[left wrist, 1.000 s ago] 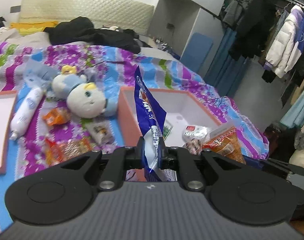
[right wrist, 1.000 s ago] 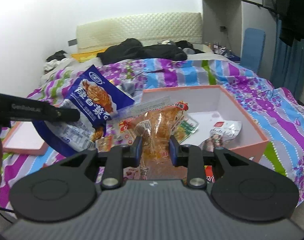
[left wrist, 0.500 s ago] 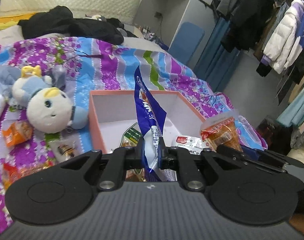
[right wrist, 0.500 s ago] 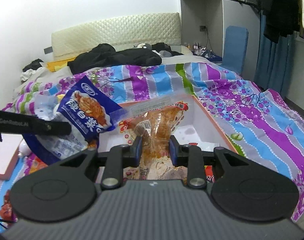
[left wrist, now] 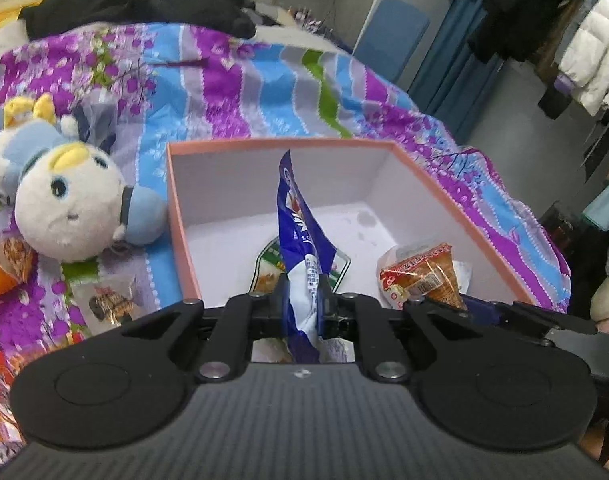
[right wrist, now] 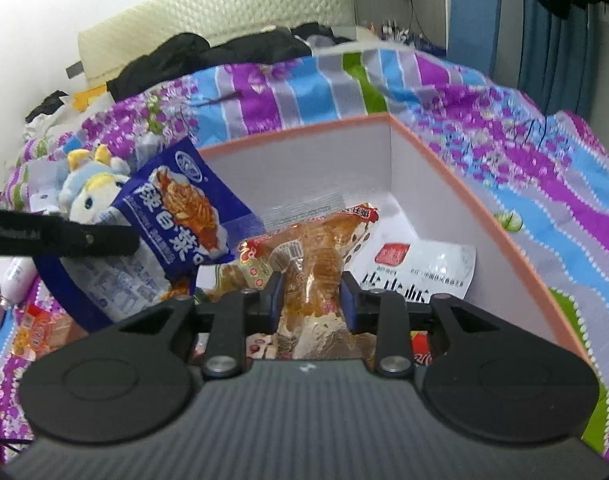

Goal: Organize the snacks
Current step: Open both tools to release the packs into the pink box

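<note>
Left gripper [left wrist: 302,294] clamps blue packet [left wrist: 300,236] over box [left wrist: 176,216] | right gripper [right wrist: 310,294] opening, orange packet [right wrist: 310,256] between jaws

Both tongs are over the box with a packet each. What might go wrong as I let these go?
1. The right tongs are opening around the orange snack packet, which sits near the box's near edge; it may drop onto the packets below or slip outside.
2. The left tongs pinch the blue packet by one end; it stands tall above the pink box and could flop over the wall.
3. The two tongs sit close and could collide.
</note>
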Demonstrator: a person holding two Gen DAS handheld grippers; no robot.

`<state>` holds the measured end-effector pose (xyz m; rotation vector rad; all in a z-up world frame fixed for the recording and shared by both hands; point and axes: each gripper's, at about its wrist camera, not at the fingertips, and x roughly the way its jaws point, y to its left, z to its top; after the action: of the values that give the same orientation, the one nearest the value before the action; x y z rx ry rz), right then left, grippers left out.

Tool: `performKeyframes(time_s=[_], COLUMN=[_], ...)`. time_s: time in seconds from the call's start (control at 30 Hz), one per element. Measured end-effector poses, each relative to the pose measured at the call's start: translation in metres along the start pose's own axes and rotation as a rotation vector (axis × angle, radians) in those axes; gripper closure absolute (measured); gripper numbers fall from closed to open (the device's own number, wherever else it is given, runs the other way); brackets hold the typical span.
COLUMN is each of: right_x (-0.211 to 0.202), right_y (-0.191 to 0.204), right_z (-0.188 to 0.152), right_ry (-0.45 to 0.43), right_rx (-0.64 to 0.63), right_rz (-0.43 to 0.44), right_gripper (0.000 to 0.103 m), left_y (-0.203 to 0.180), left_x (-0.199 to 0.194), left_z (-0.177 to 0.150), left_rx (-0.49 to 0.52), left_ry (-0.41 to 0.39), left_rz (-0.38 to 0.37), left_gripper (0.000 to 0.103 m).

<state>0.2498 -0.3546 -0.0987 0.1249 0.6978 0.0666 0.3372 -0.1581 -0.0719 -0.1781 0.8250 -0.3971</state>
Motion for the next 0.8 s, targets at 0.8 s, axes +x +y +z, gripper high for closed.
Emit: performKeyframes(time_s=[0.8], right_x=[-0.133], right_y=[0.043], right_z=[-0.005], right_ry=[-0.165], right_rx=[-0.009], right_rz=[0.052], right_gripper=[0.044], left_y=[-0.031], left_x=[-0.167], left_z=[-0.027], left_rx=[0.054], left_ry=[-0.18], left_rz=[0.006], left_gripper=[0.07])
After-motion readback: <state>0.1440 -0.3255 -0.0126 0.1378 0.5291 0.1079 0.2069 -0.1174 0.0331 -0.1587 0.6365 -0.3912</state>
